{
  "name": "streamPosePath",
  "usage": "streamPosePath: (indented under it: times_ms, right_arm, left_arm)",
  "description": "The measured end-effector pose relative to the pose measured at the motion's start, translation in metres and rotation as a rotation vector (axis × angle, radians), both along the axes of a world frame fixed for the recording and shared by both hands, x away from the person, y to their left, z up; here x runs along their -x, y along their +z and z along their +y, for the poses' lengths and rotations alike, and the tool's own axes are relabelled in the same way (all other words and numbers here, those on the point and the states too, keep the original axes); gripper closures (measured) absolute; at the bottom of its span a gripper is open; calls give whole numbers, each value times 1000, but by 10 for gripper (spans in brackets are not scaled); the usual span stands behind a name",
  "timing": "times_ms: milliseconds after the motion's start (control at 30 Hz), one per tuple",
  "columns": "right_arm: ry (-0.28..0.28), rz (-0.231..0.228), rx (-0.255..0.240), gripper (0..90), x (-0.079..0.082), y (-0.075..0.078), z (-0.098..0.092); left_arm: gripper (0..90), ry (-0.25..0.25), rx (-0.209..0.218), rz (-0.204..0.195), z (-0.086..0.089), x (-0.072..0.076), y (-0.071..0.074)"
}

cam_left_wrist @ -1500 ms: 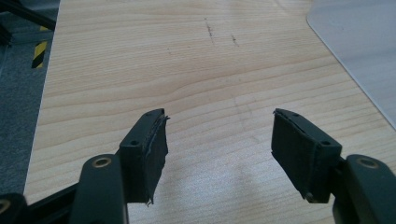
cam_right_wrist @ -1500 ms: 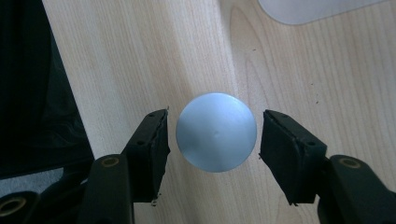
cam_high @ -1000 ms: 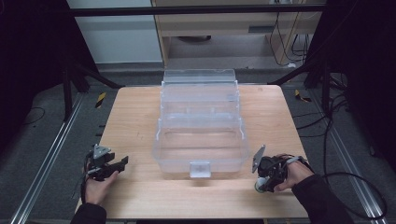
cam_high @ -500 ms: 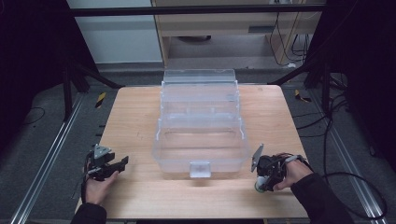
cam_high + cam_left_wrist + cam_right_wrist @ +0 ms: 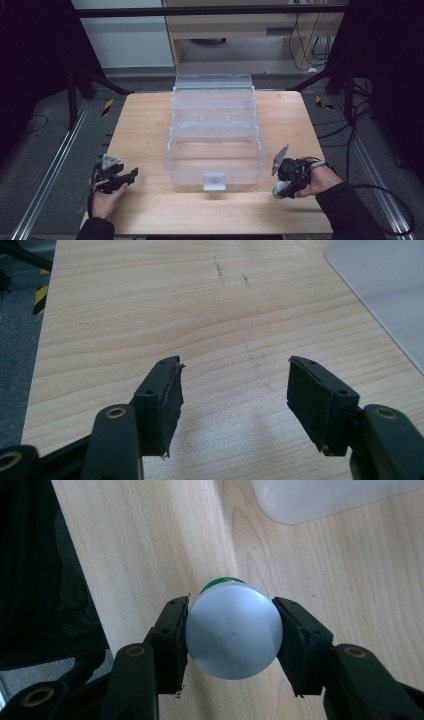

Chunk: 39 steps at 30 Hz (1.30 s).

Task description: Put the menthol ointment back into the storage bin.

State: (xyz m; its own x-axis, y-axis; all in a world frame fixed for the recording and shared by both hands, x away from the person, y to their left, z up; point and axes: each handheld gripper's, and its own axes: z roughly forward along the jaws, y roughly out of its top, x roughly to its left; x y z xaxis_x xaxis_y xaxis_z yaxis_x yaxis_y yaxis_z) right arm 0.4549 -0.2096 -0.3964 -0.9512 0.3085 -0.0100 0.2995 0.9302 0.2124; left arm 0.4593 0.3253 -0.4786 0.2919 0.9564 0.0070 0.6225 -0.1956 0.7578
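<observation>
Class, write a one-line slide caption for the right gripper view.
Right gripper fingers clamp a round grey-capped, green-bodied container above the wooden table.

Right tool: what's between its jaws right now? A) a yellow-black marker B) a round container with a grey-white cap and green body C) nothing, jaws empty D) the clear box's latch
B: in the right gripper view the right tool has both pads pressed on the sides of a round container with a pale cap, green showing behind it; the clear box lies apart, farther up the table.
</observation>
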Motion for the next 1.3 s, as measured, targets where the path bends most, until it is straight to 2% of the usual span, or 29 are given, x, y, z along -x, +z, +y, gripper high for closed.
streamPosePath:
  times_ms: [433, 900, 967, 1033, 1300]
  right_arm:
    - [-8, -16, -43, 503, -2, 22, 4]
    - [-15, -47, -67, 503, -4, 60, 13]
    - [-18, -40, -66, 503, -5, 63, 14]
    - [-19, -55, -68, 503, -8, 72, 18]
    - [-13, -73, -83, 503, -18, 87, 25]
  left_arm:
    - [386, -6, -2, 2, 0, 0, 0]
    - [386, -12, -2, 6, -1, 0, 0]
    - [386, -12, -2, 5, -1, 0, 0]
    - [386, -11, -2, 5, -1, 0, 0]
    - [386, -13, -4, 8, -1, 0, 0]
